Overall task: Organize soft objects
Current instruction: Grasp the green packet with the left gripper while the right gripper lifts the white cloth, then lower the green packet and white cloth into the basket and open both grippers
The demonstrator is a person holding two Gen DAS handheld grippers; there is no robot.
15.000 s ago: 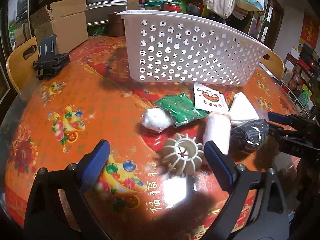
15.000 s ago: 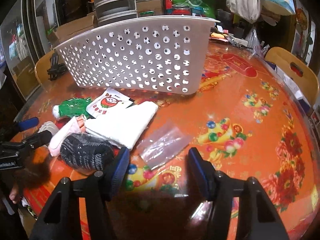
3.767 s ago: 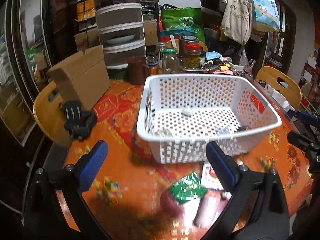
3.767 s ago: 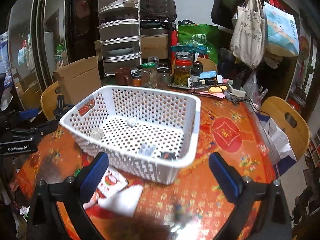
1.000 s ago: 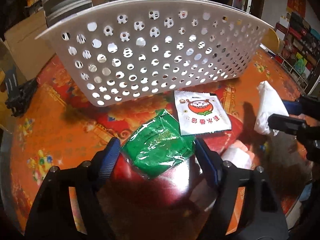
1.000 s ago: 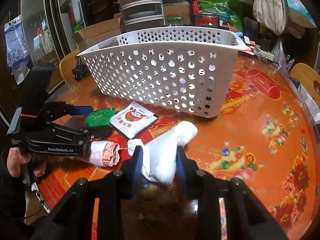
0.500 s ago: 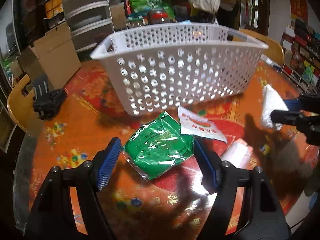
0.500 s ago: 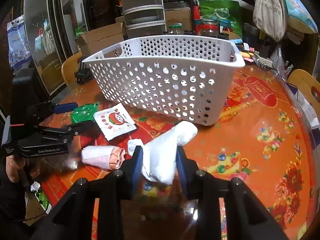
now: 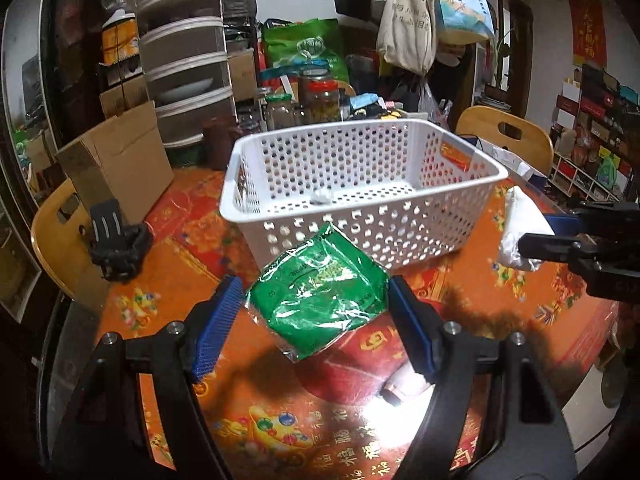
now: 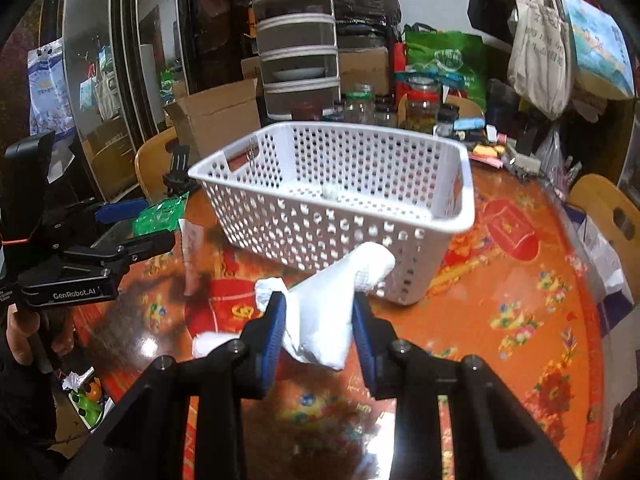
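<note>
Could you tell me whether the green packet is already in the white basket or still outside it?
Outside. The green packet is held between the left gripper fingers, in front of the white basket.

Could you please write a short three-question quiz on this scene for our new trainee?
1. True or false: the left hand-held gripper holds a green packet.
2. The right hand-held gripper holds: A) a jar, B) a white cloth, C) a box.
3. Fill in: both items are held near the white ____.

Key: 1 true; 2 B; 3 basket.
</note>
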